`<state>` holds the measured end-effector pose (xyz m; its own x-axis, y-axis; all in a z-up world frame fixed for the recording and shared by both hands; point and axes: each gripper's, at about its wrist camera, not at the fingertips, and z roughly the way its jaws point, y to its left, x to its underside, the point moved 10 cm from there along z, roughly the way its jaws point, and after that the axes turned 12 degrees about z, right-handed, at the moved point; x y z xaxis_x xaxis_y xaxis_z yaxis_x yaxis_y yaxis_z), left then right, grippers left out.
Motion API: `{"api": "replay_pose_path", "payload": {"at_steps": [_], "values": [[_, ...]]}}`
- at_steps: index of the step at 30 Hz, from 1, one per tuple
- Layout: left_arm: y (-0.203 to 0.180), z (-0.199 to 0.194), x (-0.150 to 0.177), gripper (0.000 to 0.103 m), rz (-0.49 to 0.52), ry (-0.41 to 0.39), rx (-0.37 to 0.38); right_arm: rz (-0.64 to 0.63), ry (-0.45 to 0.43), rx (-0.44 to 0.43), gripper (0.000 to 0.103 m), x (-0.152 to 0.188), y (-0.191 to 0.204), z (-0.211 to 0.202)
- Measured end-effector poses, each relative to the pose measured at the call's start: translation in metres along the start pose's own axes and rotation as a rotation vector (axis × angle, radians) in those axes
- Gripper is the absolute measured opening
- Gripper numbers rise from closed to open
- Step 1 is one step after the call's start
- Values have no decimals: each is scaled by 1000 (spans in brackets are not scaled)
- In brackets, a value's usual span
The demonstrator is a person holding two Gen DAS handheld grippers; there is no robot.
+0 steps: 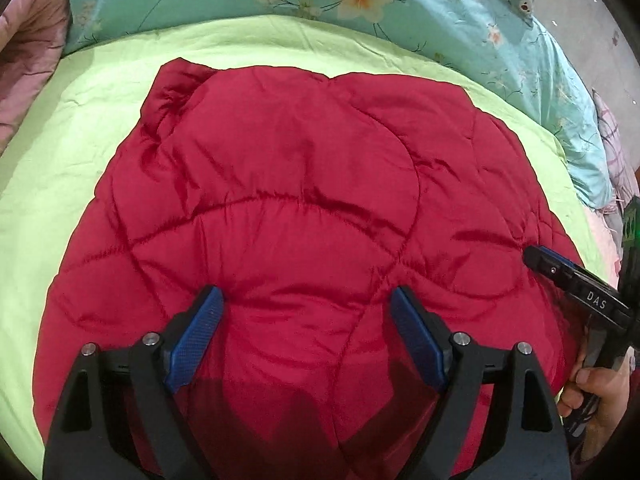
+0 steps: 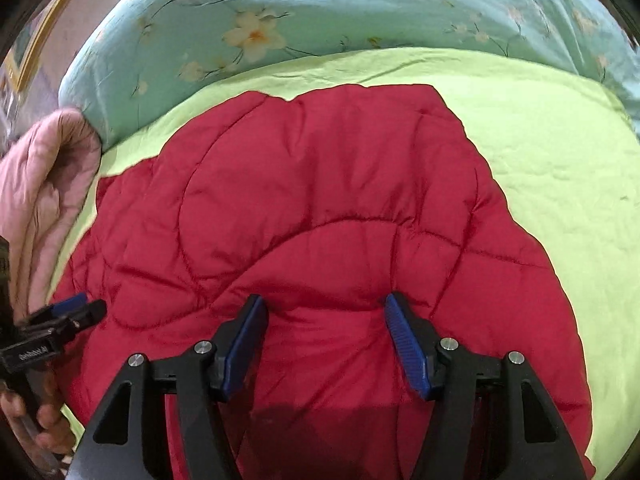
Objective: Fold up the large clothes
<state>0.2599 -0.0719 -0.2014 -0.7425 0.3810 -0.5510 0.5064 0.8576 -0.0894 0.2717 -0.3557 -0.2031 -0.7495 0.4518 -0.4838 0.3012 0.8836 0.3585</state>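
Red quilted jacket (image 1: 280, 208) lies spread flat on the lime-green sheet (image 1: 80, 160) of a bed, filling the near and middle ground of both wrist views, its puffy panels bulging up between the two sets of fingers. Nearest the lens, the left gripper (image 1: 306, 308) points steeply down onto the near part of the garment with its blue pads wide apart; padding swells into the gap, but the pads do not appear to pinch it, so I read the jaws as open. The right gripper (image 2: 324, 316) stands the same way further along the near side, its gap somewhat narrower, fabric rising between the pads yet no clear pinch visible, so open as well. Both seem placed side by side to take the near part of the jacket together, probably to carry it over toward the far side. A hand (image 1: 596, 392) holds the right tool's handle at the frame edge. Beyond, the jacket's far edge (image 2: 360, 92) lies clear on bare sheet, leaving open room for a fold. A pink padded garment (image 2: 44, 184) crowds the left side, and a teal floral quilt (image 1: 360, 0) bounds the far end.
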Motion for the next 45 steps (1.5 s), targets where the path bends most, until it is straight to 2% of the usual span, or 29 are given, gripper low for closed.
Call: {"api": "replay_pose_path", "payload": {"at_steps": [5, 8, 11, 16, 19, 21, 24, 30, 33, 40, 45], "values": [[3, 6, 4, 86, -2, 1, -10, 6, -4, 0, 63, 3, -1, -2], [5, 4, 7, 86, 3, -8, -10, -12, -54, -14, 63, 5, 6, -25], [1, -7, 5, 86, 7, -32, -9, -25, -118, -26, 67, 8, 8, -54], [-18, -36, -3, 85, -18, -83, 95, -126, -88, -77, 67, 3, 42, -65], [-24, -25, -19, 86, -30, -50, 102, -142, -24, -19, 67, -7, 45, -38], [-20, -8, -26, 85, -36, -8, 63, -109, 29, 13, 67, -10, 37, -12], [-14, 18, -33, 86, -32, 49, 11, -74, 38, 54, 67, -19, 20, 10], [-13, 49, -40, 88, -9, 103, -39, 1, 56, 27, 68, -22, 0, 35], [-15, 47, -40, 88, 3, 107, -46, 11, 60, 26, 68, -23, -1, 36], [-24, 7, -31, 87, -10, 57, -9, 28, 12, -17, 68, -20, 5, -10], [-31, -30, -14, 87, 13, 3, -21, 7, -31, -50, 68, -7, 7, -53]]}}
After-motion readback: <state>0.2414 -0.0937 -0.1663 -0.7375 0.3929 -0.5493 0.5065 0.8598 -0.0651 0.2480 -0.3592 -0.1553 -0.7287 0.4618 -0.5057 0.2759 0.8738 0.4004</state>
